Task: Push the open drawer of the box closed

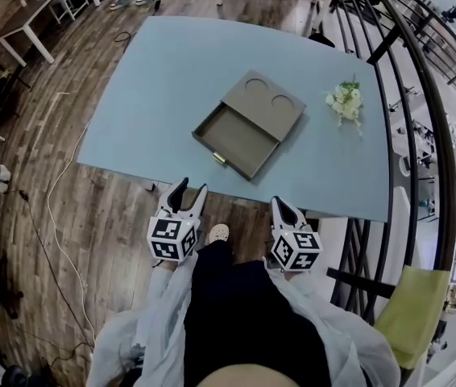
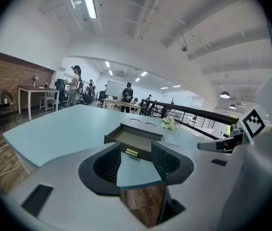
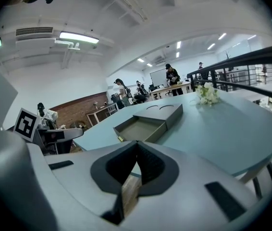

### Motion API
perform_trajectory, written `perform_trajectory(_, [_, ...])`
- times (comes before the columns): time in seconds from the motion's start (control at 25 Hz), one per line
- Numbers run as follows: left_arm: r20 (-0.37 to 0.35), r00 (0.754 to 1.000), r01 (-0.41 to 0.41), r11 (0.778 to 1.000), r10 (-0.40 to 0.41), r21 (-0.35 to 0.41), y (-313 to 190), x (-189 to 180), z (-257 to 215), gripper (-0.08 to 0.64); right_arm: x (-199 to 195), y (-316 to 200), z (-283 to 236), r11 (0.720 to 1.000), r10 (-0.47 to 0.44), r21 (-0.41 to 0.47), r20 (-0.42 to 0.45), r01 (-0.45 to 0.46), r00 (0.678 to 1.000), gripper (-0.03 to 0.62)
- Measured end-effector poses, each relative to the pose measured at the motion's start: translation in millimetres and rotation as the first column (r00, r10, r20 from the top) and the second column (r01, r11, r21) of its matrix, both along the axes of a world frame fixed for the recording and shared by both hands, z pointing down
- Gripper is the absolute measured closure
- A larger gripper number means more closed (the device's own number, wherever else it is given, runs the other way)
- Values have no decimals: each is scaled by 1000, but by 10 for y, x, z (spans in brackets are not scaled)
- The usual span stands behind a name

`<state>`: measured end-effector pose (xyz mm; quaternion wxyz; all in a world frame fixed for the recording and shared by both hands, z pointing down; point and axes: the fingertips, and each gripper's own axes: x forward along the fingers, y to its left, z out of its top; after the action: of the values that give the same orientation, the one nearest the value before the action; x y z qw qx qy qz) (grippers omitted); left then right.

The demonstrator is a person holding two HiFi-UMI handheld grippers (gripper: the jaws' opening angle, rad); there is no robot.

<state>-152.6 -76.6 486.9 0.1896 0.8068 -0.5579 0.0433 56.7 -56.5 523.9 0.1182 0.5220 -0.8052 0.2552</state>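
One open drawer point(image 1: 236, 139), two tools point(image 1: 193, 186) point(image 1: 279, 203)

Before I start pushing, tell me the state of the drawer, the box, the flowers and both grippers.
Drawer: pulled out, empty.
Box: flat on the table.
Flowers: lying beside the box.
Left gripper: jaws apart, nothing between.
Right gripper: jaws together, holding nothing.

Bright, even indoor light — fluorescent strip point(image 2: 88, 1) and ceiling panel point(image 3: 78, 36) overhead. Soft sheen on blue desk point(image 1: 172, 95); shadows faint, drawer point(image 1: 234, 139) interior slightly shaded. Wooden floor point(image 1: 51, 216) darker toward left edge of head view. Strong fisheye in every view — black vignette at corners, railing point(image 3: 241, 60) bowed. Near foreground soft; distant room small, hazy.
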Motion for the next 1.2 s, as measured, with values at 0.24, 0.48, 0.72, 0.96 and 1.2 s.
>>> perform_trajectory(0.24, [-7,999,-34,999,34,5,-325,-37,13,365,-37,-276,-4,999,38,5,12,-38,999,585])
perform_trajectory(0.48, [-70,994,-79,997,78,-15,-508,6,77,356,-78,-467,-32,998,51,22,21,-51,998,586])
perform_trajectory(0.72, [-207,976,-72,996,59,-54,-625,58,108,341,20,-554,-25,998,64,12,23,-65,998,584])
perform_trajectory(0.96, [-437,898,-35,984,-45,-173,-737,43,252,336,93,-732,29,999,44,-19,17,-43,999,584])
perform_trajectory(1.2, [-633,769,-104,960,-88,-259,-808,162,328,336,67,-917,-16,999,-3,-35,14,4,1000,585])
